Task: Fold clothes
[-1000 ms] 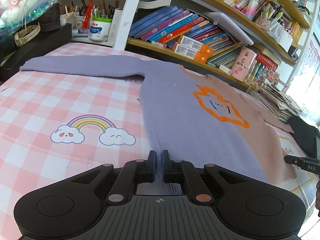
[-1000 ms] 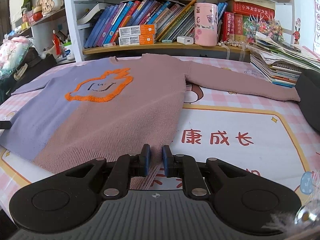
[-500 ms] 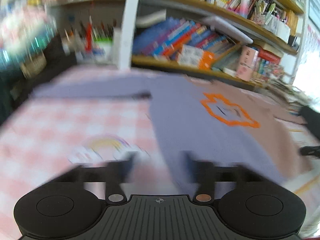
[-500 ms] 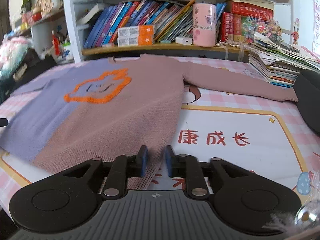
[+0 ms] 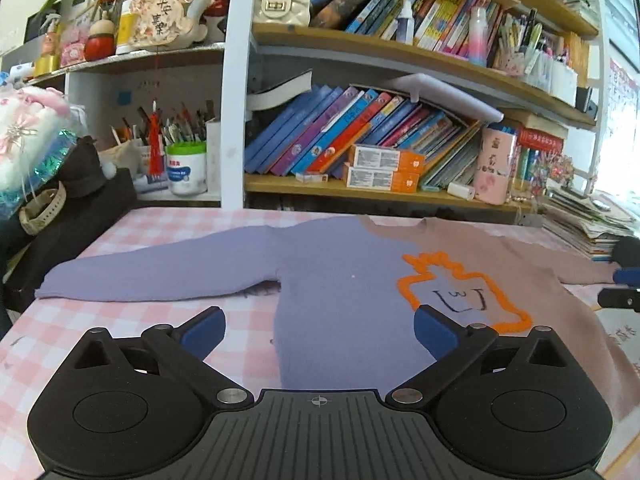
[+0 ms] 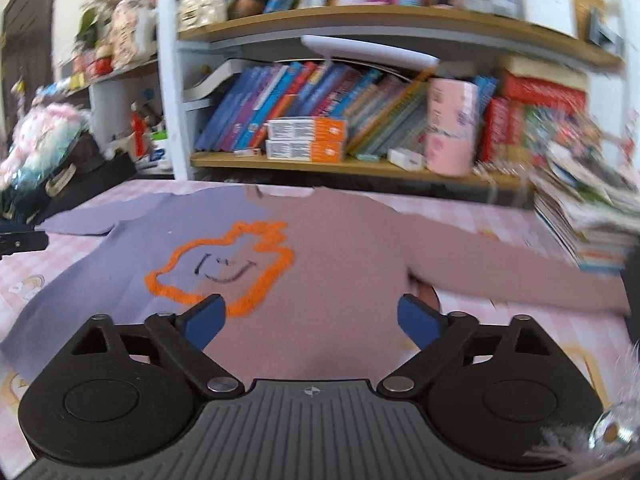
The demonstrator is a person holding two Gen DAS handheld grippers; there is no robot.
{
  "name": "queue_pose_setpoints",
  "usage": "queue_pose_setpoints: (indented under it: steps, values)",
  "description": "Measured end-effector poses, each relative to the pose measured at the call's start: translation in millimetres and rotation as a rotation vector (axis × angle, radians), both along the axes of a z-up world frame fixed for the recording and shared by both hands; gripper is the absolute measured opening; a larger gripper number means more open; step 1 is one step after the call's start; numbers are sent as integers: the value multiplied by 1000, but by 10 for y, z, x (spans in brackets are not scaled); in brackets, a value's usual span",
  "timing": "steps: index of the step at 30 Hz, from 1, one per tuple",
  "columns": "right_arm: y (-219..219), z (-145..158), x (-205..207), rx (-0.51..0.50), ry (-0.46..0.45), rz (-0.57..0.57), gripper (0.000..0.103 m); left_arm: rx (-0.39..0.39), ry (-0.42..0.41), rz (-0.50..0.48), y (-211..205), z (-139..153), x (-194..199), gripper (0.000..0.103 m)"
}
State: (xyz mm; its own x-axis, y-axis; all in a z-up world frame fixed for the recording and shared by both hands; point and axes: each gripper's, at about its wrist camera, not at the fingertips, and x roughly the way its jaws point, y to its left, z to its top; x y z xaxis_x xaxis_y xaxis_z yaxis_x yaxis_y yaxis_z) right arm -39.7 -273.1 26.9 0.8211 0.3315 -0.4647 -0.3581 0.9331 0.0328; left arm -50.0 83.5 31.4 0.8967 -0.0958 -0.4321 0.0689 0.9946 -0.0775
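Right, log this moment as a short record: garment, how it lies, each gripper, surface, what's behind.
garment: two-tone sweater, purple half and dusty-pink half, orange outlined motif on the chest
layout: flat, front up, both sleeves spread out sideways, no fold made yet
left gripper: open, above the purple half, holding nothing
right gripper: open, above the pink half, holding nothing
surface: pink checked table cover
behind: bookshelf with slanted books, pink cup on its lower board

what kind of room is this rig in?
Likely a child's study or bedroom at home: shelves of children's books, a pen pot, and a rainbow-print pink checked tablecloth under the sweater.
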Motion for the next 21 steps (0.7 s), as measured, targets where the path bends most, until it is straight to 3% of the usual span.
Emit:
queue_pose_setpoints:
  steps: [10, 16, 21]
  values:
    - [394, -70, 760, -102, -18, 147, 99, -48, 45, 81, 22, -53, 332, 103]
    - [341, -188, 1088, -127, 5, 175, 99, -97, 74, 60, 63, -108, 484, 103]
    - [218, -349, 1215, -97, 52, 180, 99, -36, 85, 141, 79, -210, 566, 103]
